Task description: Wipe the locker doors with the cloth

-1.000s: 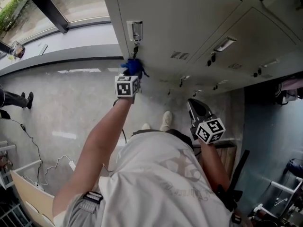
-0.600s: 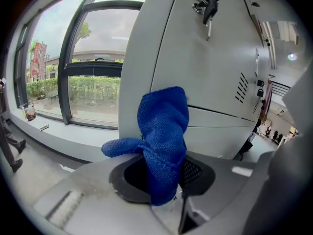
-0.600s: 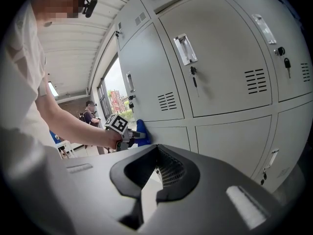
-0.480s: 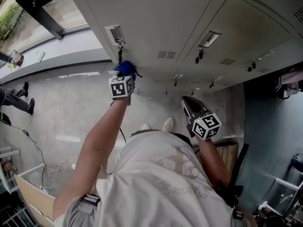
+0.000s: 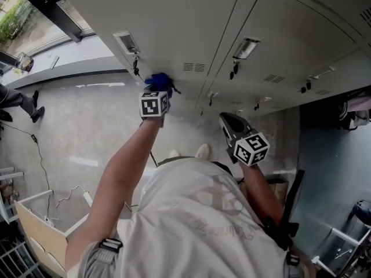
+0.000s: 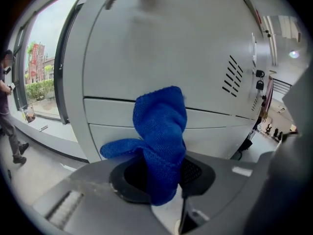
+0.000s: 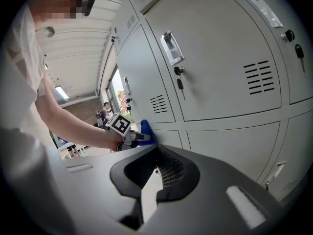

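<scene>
I'm keeping my left gripper (image 6: 160,174) clamped on the blue cloth (image 6: 160,124), which is sliding right, away from the key latch (image 5: 127,41) toward the vent (image 5: 194,67), apparently pressing the locker door (image 5: 174,16). My right gripper (image 7: 150,180) is idling nearer me, jaws together, empty.

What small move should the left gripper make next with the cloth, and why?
Probably slide the left gripper sideways across the locker door. It is shut on the blue cloth, which is bunched against the door below the handle, so a stroke would wipe it.
</scene>
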### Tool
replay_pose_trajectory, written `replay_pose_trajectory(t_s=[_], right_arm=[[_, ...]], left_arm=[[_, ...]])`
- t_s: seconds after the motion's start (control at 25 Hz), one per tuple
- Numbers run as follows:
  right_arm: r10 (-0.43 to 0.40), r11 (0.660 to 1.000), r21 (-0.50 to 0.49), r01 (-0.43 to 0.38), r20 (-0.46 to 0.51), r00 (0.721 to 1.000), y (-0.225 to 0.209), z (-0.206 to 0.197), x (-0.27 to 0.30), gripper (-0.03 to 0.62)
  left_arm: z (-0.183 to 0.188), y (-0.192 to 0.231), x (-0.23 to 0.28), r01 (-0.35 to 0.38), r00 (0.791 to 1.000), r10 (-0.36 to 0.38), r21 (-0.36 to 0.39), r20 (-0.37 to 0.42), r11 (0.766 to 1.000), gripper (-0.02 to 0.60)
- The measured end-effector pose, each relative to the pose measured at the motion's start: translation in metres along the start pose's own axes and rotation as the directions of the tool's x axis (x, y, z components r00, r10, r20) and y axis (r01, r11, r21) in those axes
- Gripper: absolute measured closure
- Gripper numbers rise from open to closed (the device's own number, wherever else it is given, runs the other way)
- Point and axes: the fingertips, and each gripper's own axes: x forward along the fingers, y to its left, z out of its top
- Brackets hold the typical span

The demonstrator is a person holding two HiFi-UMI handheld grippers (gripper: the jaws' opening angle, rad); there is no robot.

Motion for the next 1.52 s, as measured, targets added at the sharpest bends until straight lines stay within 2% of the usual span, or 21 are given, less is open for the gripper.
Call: replay_pose_trajectory(t_s=[0.12, 0.32, 0.64, 0.92, 1.16, 1.28, 1.4, 1.52], right_arm=[[0.022, 1.0, -0.006, -0.023, -0.008, 1.0, -0.006, 0.001, -0.002, 0.587], [0.048, 0.999, -0.011, -0.048, -0.021, 0.999, -0.02, -0.001, -0.007, 0.588], [0.085, 0.996, -0.014, -0.086, -0.015, 0.996, -0.032, -0.001, -0.017, 0.588], [0.076, 0.997, 0.025, -0.076, -0.012, 0.997, -0.049, -0.014, -0.027, 0.588], [0.081, 0.996, 0.039, -0.081, -0.009, 0.997, -0.049, -0.016, -0.032, 0.588], [0.083, 0.996, 0.042, -0.083, -0.015, 0.996, -0.049, -0.02, -0.035, 0.588], [0.087, 0.995, 0.044, -0.086, -0.03, 0.996, -0.049, -0.026, -0.034, 0.588], [0.091, 0.995, 0.045, -0.089, -0.051, 0.995, -0.045, -0.033, -0.031, 0.588]], left_arm=[[0.001, -0.012, 0.004, -0.02, 1.0, 0.02, 0.0, -0.007, 1.0, 0.459], [0.0, -0.032, 0.01, -0.013, 1.0, 0.013, -0.001, -0.005, 1.0, 0.459], [-0.002, -0.084, 0.024, 0.037, 0.999, -0.037, 0.047, -0.009, 0.998, 0.459], [-0.006, -0.123, 0.041, 0.091, 0.996, -0.09, 0.054, -0.018, 0.994, 0.459], [0.002, -0.163, 0.043, 0.18, 0.984, -0.179, 0.146, -0.014, 0.973, 0.459], [0.002, -0.178, 0.043, 0.221, 0.975, -0.224, 0.199, -0.006, 0.955, 0.458], [-0.006, -0.189, 0.041, 0.272, 0.961, -0.276, 0.207, -0.01, 0.94, 0.457], [-0.025, -0.201, 0.04, 0.324, 0.946, -0.321, 0.236, -0.051, 0.916, 0.457]])
